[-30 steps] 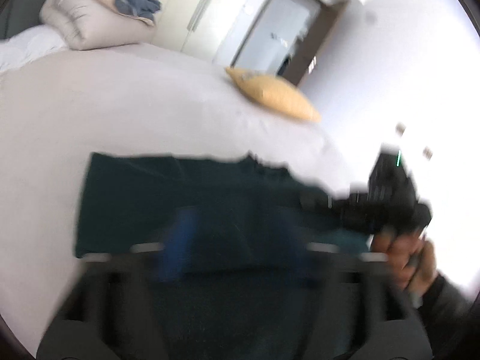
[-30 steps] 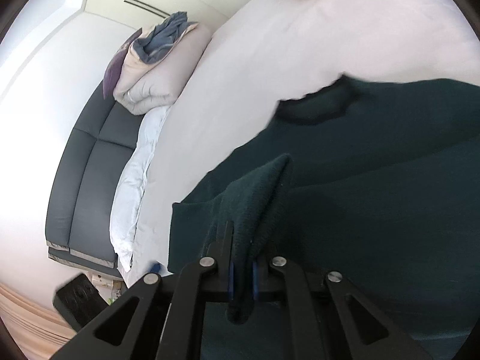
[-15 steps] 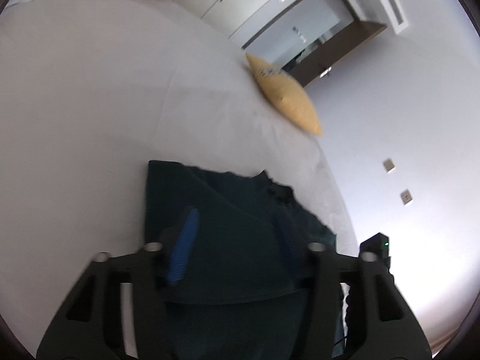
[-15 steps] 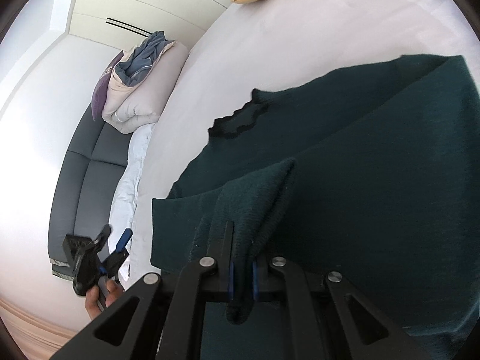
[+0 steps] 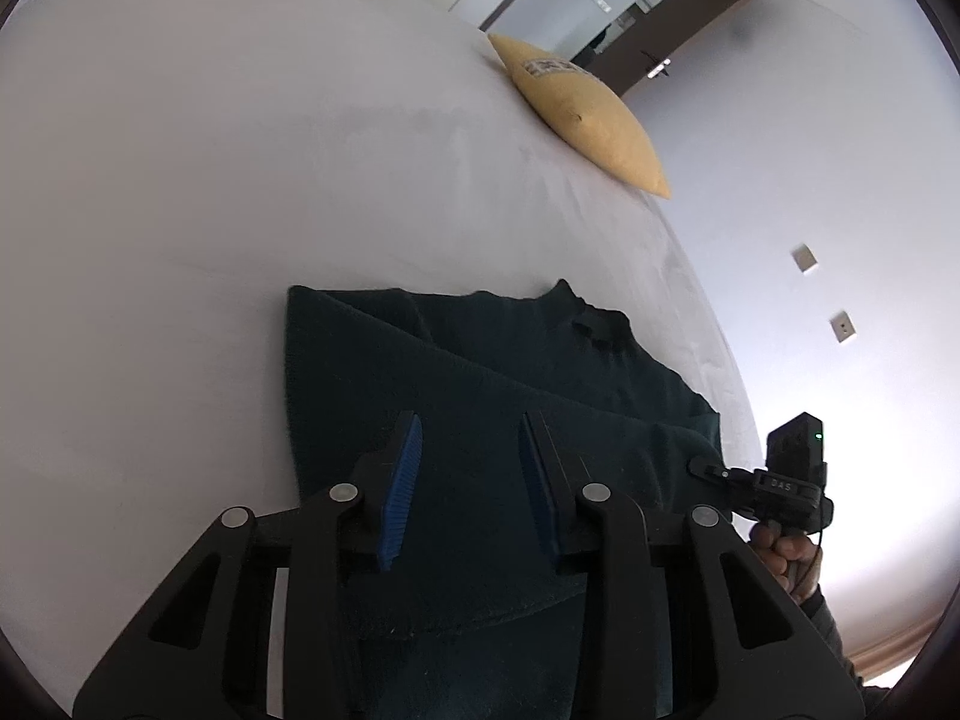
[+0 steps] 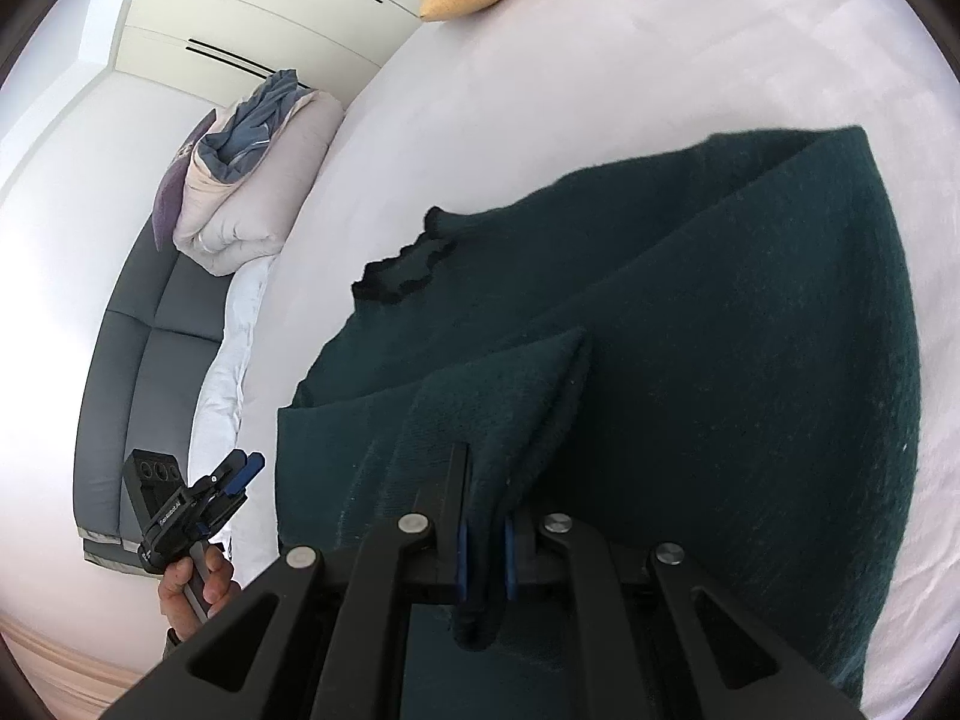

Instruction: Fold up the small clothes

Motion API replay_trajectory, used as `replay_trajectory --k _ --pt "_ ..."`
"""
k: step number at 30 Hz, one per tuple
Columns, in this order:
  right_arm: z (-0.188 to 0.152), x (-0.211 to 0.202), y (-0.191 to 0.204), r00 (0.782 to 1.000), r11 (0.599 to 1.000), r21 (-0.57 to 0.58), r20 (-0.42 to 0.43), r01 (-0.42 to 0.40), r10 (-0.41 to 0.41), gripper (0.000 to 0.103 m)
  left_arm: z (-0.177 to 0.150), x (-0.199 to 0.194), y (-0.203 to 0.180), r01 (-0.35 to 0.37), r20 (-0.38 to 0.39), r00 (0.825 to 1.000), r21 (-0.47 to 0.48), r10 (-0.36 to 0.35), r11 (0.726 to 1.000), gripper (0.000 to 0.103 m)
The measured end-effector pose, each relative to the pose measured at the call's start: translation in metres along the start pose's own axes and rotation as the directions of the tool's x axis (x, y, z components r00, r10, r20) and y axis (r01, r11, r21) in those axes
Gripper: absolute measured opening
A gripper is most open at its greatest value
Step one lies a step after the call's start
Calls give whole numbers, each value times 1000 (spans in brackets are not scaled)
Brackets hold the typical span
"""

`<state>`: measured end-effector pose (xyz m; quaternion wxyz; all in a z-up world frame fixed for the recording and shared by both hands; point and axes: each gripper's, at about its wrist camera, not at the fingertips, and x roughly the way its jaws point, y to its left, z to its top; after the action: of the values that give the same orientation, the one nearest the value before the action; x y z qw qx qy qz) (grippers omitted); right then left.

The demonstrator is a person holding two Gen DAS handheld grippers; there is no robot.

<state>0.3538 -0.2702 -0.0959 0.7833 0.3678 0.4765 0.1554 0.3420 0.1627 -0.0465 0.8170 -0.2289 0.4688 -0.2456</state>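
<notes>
A dark green knit sweater (image 5: 510, 372) lies partly folded on the pale bed; it also shows in the right wrist view (image 6: 720, 330), its black-trimmed neck (image 6: 402, 276) toward the far side. My left gripper (image 5: 468, 450) is open and empty, hovering above the sweater's near part; it also shows small at the left of the right wrist view (image 6: 240, 471). My right gripper (image 6: 483, 534) is shut on a raised fold of the sweater, and it shows at the sweater's right edge in the left wrist view (image 5: 708, 471).
A yellow pillow (image 5: 588, 114) lies at the bed's far edge. A folded duvet with blue cloth (image 6: 252, 180) sits on a grey sofa (image 6: 144, 348) beside the bed. The bed sheet (image 5: 210, 180) stretches wide to the left of the sweater.
My left gripper has lifted and pulled back from the sweater, open. The right gripper has carried its pinched fold over the sweater, so more of the garment lies doubled.
</notes>
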Motion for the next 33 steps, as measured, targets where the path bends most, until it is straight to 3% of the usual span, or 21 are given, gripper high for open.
replay_trajectory --k 7,13,18,26,33 --pt "2 -3 -14 1000 999 39 4 -25 25 10 21 15 26 159 -10 987 -122 -161 980 26" --pt "2 -1 -17 999 998 43 -4 -34 35 10 24 44 60 161 -72 981 -203 -179 966 26" --pt "2 0 -18 999 998 47 -5 -36 36 10 11 46 84 242 -34 965 -274 -261 931 26" --pt "0 -1 -21 999 996 80 7 -38 37 8 -19 18 85 223 -43 970 -225 -239 948 26" --pt "-4 -7 -15 1000 997 73 7 5 -5 11 -39 5 73 102 -99 989 -111 -113 989 26"
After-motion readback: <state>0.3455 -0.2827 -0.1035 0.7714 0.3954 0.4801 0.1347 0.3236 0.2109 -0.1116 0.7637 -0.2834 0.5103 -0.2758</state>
